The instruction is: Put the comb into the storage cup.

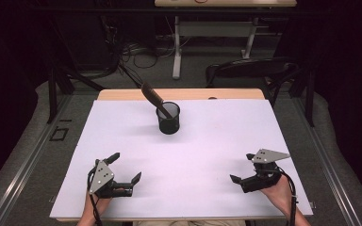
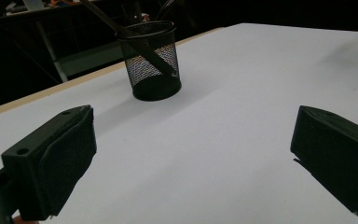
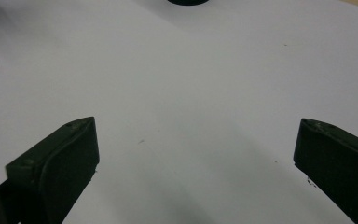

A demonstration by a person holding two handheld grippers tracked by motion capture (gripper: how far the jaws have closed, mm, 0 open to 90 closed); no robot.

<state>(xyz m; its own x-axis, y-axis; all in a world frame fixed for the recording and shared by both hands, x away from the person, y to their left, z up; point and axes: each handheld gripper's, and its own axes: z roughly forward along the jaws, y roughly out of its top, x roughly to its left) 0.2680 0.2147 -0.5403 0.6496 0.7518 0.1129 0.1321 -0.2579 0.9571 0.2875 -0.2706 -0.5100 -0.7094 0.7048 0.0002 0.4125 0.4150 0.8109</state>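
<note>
a black mesh cup (image 1: pixel 169 118) stands upright near the far centre of the white table (image 1: pixel 217 141), with a dark utensil (image 1: pixel 153 97) leaning inside it. the left gripper (image 1: pixel 125 167) and right gripper (image 1: pixel 243 167) rest at the near edge, well apart. both have jaws spread wide and hold nothing.

A white-topped wooden table (image 1: pixel 122 141) stands on grey carpeted floor (image 1: pixel 23 155) — dark surroundings beyond. Behind it, a black chair (image 1: pixel 250 70), tangled cables (image 1: pixel 136 54) and a white-legged desk (image 1: pixel 217 28).
</note>
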